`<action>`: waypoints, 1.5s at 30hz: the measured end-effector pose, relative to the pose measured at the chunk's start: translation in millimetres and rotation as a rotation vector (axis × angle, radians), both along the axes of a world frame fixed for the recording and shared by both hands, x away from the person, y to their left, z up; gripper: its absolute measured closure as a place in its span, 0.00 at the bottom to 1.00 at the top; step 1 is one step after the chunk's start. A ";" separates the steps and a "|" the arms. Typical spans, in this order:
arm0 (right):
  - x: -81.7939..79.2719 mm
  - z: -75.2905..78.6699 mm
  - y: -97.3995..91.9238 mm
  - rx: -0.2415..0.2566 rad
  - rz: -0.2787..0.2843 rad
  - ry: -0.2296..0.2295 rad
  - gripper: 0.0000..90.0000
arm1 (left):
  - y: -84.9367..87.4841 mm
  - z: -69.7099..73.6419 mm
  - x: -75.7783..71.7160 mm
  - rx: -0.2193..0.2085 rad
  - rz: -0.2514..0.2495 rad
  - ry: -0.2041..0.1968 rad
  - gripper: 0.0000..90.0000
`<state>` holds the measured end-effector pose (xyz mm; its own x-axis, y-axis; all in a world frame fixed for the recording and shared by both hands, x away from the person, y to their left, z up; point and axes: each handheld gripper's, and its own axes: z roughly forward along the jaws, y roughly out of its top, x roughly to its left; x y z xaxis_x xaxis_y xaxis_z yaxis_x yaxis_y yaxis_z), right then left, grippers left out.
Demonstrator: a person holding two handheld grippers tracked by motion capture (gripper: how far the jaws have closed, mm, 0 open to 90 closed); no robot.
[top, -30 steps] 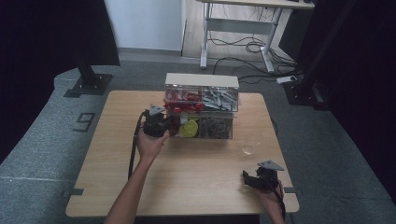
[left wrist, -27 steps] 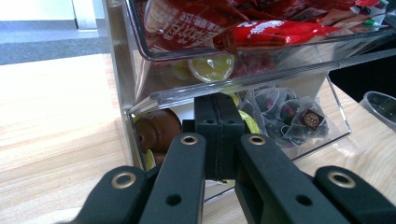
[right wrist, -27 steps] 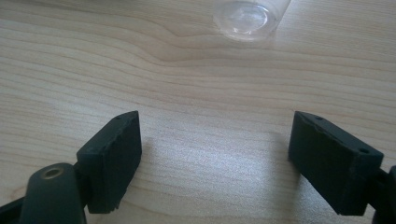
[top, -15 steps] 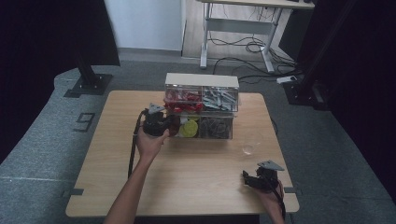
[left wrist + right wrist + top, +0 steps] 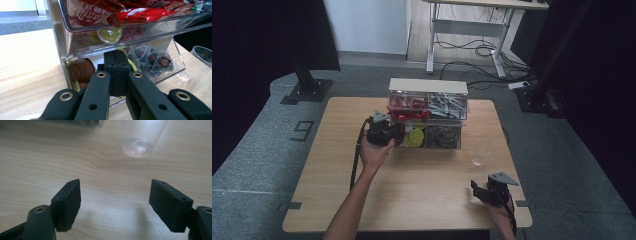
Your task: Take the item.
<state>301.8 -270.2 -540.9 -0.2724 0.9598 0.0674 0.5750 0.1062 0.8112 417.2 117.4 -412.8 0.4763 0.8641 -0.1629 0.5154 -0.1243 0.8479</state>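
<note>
A clear plastic drawer organizer (image 5: 428, 86) stands at the back middle of the table. Its upper left drawer (image 5: 75, 32) holds red packets (image 5: 140, 12) and juts out over my left gripper (image 5: 117, 53). That gripper is shut, pads together, with its tips against the front of the lower drawer (image 5: 172, 62), which holds brown capsules (image 5: 82, 70) and tea bags (image 5: 155, 58). I see nothing between the pads. My right gripper (image 5: 115, 192) hovers low over bare wood near the table's front right (image 5: 477, 190). It is open and its jaws have just been closing a little, with nothing between them.
A clear glass cup (image 5: 137, 146) stands on the table (image 5: 422, 185) ahead of the right gripper, right of the organizer (image 5: 477, 160). The organizer's right compartments hold grey and dark items (image 5: 447, 105). A desk frame with cables (image 5: 472, 47) stands beyond the table.
</note>
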 end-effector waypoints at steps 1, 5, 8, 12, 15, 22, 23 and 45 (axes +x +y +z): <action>-1.1 2.2 1.3 0.010 0.011 -0.006 0.32 | -0.1 -0.1 0.1 0.000 -0.002 0.000 1.00; -5.6 10.9 8.9 0.029 0.051 -0.028 0.37 | -1.4 -0.2 -0.3 0.003 -0.011 -0.005 1.00; -7.1 15.8 13.3 0.048 0.065 -0.047 0.41 | -1.7 -0.6 0.6 -0.002 -0.018 -0.002 1.00; -6.2 29.0 16.2 0.090 0.069 -0.090 0.46 | -4.2 -0.7 0.7 -0.008 -0.030 0.002 1.00; -4.9 40.0 18.9 0.089 0.084 -0.118 0.48 | -6.7 0.4 1.0 0.001 -0.036 0.003 1.00; 2.1 60.9 25.2 0.065 0.114 -0.152 0.51 | -7.3 2.3 1.9 0.005 -0.038 0.008 1.00; 4.0 63.0 26.1 0.065 0.117 -0.155 0.51 | -7.2 2.3 2.0 0.003 -0.039 0.010 1.00; 48.4 86.8 56.9 0.076 0.189 -0.151 0.62 | -8.5 3.3 1.8 -0.007 -0.048 0.021 1.00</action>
<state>350.2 -213.3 -454.1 -0.4592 0.8845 0.0821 0.4221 0.1359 0.8963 419.0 108.9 -409.5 0.5138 0.8390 -0.1792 0.5263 -0.1434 0.8381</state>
